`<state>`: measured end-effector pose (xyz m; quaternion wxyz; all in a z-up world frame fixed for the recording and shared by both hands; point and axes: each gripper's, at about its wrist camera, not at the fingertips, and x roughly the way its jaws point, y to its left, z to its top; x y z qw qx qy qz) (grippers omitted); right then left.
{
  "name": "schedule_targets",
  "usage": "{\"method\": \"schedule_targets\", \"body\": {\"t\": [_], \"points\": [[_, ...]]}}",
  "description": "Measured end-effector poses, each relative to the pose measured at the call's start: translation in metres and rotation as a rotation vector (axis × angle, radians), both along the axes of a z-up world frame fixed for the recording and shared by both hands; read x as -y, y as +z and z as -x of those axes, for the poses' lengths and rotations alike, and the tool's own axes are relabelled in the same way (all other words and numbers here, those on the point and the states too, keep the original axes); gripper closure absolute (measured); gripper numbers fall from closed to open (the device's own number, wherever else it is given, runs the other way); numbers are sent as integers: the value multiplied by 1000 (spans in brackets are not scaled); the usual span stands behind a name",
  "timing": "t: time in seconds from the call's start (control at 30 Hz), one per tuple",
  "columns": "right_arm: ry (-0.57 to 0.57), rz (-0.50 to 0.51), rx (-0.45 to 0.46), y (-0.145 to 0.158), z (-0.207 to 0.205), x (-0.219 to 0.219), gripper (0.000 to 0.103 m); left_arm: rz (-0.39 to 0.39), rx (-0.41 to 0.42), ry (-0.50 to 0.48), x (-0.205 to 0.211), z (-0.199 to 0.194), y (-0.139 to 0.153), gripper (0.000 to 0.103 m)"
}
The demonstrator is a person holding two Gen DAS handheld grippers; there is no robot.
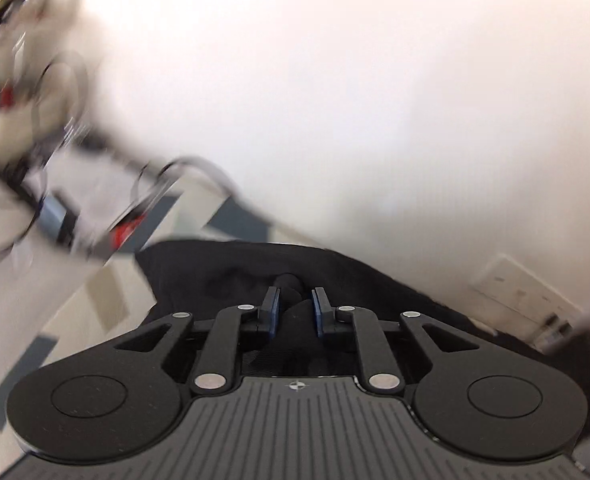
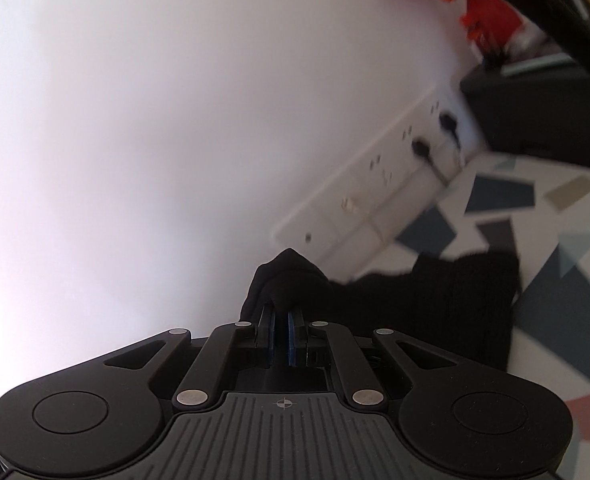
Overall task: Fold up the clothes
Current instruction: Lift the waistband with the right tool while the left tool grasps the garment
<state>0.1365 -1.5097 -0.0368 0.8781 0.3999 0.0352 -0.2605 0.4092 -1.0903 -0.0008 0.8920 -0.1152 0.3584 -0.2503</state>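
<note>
Both grippers had hold of one black garment point(image 1: 223, 276), lifted off the surface with a white wall behind it. Left gripper point(image 1: 296, 307): jaws drawn in narrow, blue pads point(image 1: 274, 312) pinching a bunched fold of the black cloth, which spread out to either side beneath the fingers and hung below the tool. Left wrist view was heavily motion-blurred; cables and red-marked equipment at upper left were not identifiable. Right gripper point(image 2: 281, 330): pads pressed almost together on a thin edge of the same garment, a peak of cloth standing up just past the fingertips and the rest trailing off to the right. Beyond it were a white socket strip point(image 2: 379, 184) along the wall base with two black plugs, and a pale floor point(image 2: 543, 248) with angular coloured patches.
</note>
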Motion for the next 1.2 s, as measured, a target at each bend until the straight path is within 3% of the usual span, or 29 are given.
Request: {"method": "schedule_targets", "body": {"t": [0.03, 0.13, 0.27, 0.4, 0.53, 0.63, 0.77, 0.93, 1.0, 1.1, 1.2], "points": [[-33, 22, 16, 5, 11, 1, 98, 1, 36, -55, 6, 13, 10, 86], [-141, 52, 32, 12, 52, 3, 98, -13, 19, -281, 28, 50, 23, 86], [-286, 11, -33, -2, 110, 8, 98, -49, -213, -539, 62, 86, -4, 86], [-401, -117, -205, -49, 151, 26, 98, -83, -435, -670, 106, 101, -52, 86], [-388, -282, -388, -93, 163, 56, 93, -228, -480, -652, 132, 108, -89, 85], [-397, -284, -395, -92, 173, 63, 81, -316, -493, -634, 142, 113, -106, 82], [-404, -84, -355, -65, 164, 69, 59, -275, -447, -589, 123, 115, -91, 63], [-226, 29, -359, -61, 112, 124, 38, -212, -314, -431, 81, 109, -64, 55], [-180, 30, -398, -76, 83, 149, 34, -209, -273, -345, 65, 106, -57, 48], [-150, -16, -479, -103, 43, 184, 33, -271, -240, -230, 47, 106, -57, 39], [-125, -90, -542, -129, 16, 207, 31, -341, -236, -142, 35, 110, -62, 39]]}}
